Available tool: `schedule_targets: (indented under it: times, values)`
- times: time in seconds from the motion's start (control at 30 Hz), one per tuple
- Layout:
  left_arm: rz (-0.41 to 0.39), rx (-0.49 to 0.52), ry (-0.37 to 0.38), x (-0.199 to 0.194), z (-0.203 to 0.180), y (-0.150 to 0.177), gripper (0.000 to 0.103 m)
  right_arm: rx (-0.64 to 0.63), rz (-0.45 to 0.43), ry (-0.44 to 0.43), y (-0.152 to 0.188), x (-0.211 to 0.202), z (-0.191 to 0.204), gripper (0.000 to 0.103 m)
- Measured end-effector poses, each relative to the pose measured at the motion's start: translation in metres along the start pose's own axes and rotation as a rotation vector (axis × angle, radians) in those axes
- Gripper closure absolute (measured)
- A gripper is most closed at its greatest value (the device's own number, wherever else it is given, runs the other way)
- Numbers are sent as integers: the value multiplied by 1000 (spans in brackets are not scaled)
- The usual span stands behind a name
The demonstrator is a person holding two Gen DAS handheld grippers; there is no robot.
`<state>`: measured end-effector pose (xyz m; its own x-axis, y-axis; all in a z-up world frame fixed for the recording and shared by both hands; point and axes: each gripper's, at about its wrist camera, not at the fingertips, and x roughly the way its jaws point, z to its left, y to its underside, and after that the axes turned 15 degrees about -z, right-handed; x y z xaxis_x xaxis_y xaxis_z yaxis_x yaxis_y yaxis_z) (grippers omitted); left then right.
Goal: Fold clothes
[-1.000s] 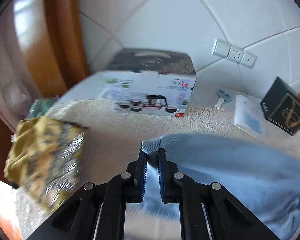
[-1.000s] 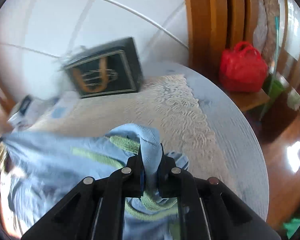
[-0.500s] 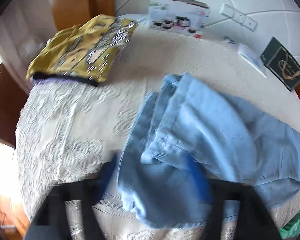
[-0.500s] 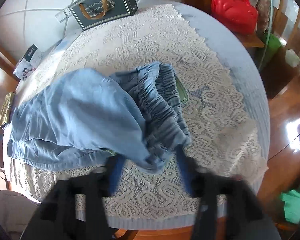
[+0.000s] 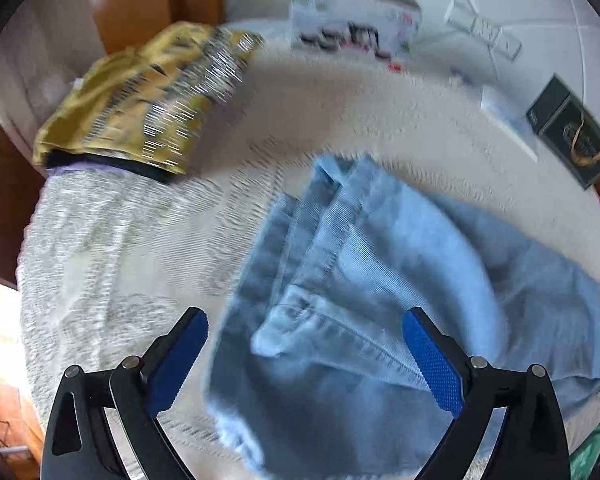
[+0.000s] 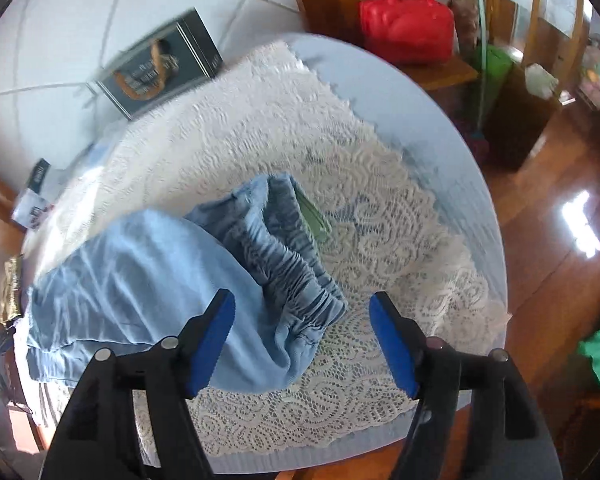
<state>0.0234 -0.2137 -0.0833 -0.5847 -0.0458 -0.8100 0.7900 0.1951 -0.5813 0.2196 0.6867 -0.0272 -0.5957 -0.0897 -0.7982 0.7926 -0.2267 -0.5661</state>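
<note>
Left wrist view:
- left hand-held gripper [image 5: 306, 354]: jaws spread wide, holding nothing, above the hem end of the garment
- blue trousers [image 5: 380, 280]: lying on the lace cloth [image 5: 120, 260], folded over, leg hems stacked toward the far side
- yellow patterned garment [image 5: 140, 104]: folded, at the tabletop's far-left edge, well apart from the trousers
- printed box [image 5: 352, 28], dark box [image 5: 572, 132]: at the far rim by the tiled wall; frame blurred

Right wrist view:
- right hand-held gripper [image 6: 302, 340]: jaws spread wide, empty, above the waist end
- elastic waistband [image 6: 296, 264]: gathered, resting on the lace, between the blue pads
- tabletop [image 6: 440, 128]: round, pale blue rim showing past the lace
- red bag [image 6: 408, 24]: on a wooden stand beyond the tabletop
</note>
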Motion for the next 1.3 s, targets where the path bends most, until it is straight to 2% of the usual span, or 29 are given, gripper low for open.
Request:
schedule_targets:
  times: [0.17,0.27,0.37,0.5,0.53,0.57,0.6,0.63,0.67,0.7,0.73,0.87,0.93,1.03,1.07,1.1,1.13,1.17,1.27,1.3]
  values:
    - [98,50,-22,44,-17,11,5,39,12,30,-5,10,6,33]
    - [131,67,-29,59,-23,19,4,42,5,33,-13,21,16,29]
    - [123,68,-34,62,-25,22,1,17,0,52,-26,33,26,28]
    - [111,56,-49,59,-26,24,0,-7,9,143,-37,56,24,29]
    - [112,49,-52,58,-27,24,1,7,53,139,-37,66,23,32]
    - [117,38,-56,56,-28,24,4,-1,88,134,-36,74,24,57]
    - [120,29,-60,54,-30,24,14,-45,124,145,-32,83,30,77]
    - [115,27,-58,49,-32,24,23,-90,152,159,-28,91,37,81]
    - [104,33,-49,42,-37,23,54,-142,143,189,-27,91,46,88]
    - [91,32,-47,33,-40,23,85,-194,133,218,-26,91,54,89]
    - [76,32,-46,24,-43,23,86,-235,119,244,-27,90,60,91]
    - [-20,25,-79,-21,-36,22,86,-195,5,309,-49,61,43,92]
    - [-27,-3,-106,-38,-21,29,86,-172,29,316,-53,65,29,91]
    - [9,-22,-149,-50,-2,51,82,-153,23,325,-48,69,23,77]
    - [27,-32,-139,-49,2,57,78,-147,9,330,-47,68,22,73]
    - [43,-39,-134,-48,6,63,62,-141,-6,334,-46,66,22,71]
    - [52,-34,-150,-50,9,67,52,-137,-21,339,-45,64,22,70]
    - [55,-31,-164,-54,11,71,37,-141,-43,344,-47,60,24,68]
    - [-18,-63,-147,-85,12,68,22,-133,-140,332,-53,36,32,60]
    - [-46,-80,-130,-95,12,64,21,-123,-164,310,-56,28,37,58]
